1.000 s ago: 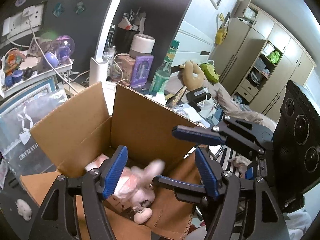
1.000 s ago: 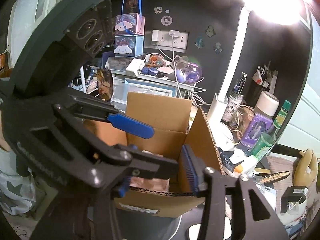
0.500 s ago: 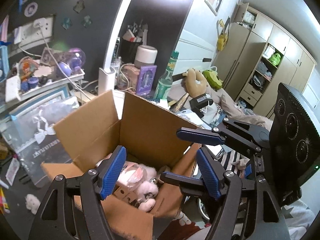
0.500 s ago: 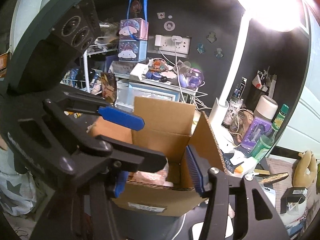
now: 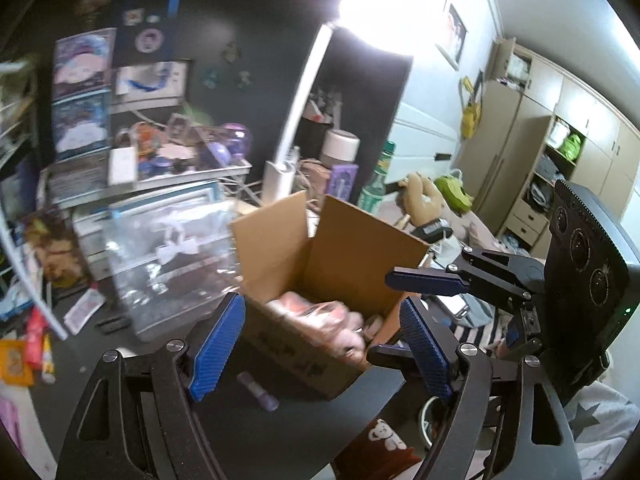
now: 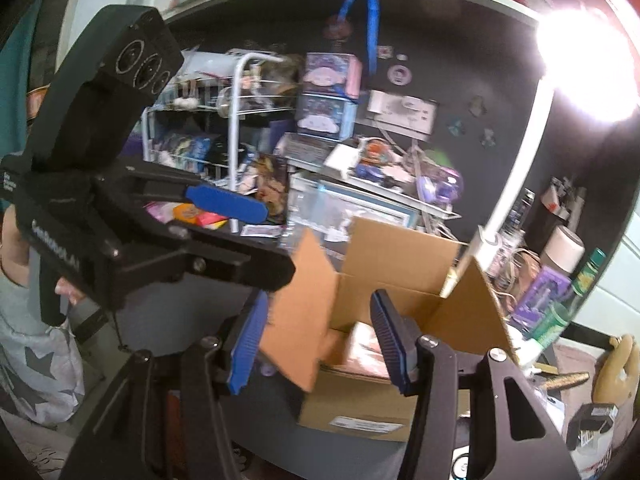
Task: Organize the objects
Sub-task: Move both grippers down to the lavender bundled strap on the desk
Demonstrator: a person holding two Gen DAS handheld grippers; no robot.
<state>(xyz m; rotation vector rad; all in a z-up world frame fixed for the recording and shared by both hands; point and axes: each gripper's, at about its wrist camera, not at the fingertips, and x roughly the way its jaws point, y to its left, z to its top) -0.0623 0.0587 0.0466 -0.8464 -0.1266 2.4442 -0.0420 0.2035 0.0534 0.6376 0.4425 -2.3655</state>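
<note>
An open cardboard box [image 5: 344, 256] stands on the dark desk with its flaps up; it also shows in the right wrist view [image 6: 400, 280]. Pink plush toys [image 5: 328, 320] lie inside it, and a pink patch [image 6: 362, 344] shows in the right wrist view. My left gripper [image 5: 320, 340] is open and empty, held back from the box's near side. My right gripper [image 6: 316, 340] is open and empty, just in front of the box. Each gripper appears in the other's view: the right one [image 5: 424, 280], the left one [image 6: 224, 204].
A small purple tube [image 5: 258, 392] lies on the desk in front of the box. A clear gift bag [image 5: 168, 256], a white lamp post [image 5: 296, 108], a green bottle [image 5: 376, 188] and cluttered shelves [image 6: 248, 128] surround the box. A wardrobe [image 5: 560, 184] stands far right.
Both grippers have pulled back and up from the box, which now looks smaller and farther. The pink plush that was falling between the left fingers now lies in the box.
</note>
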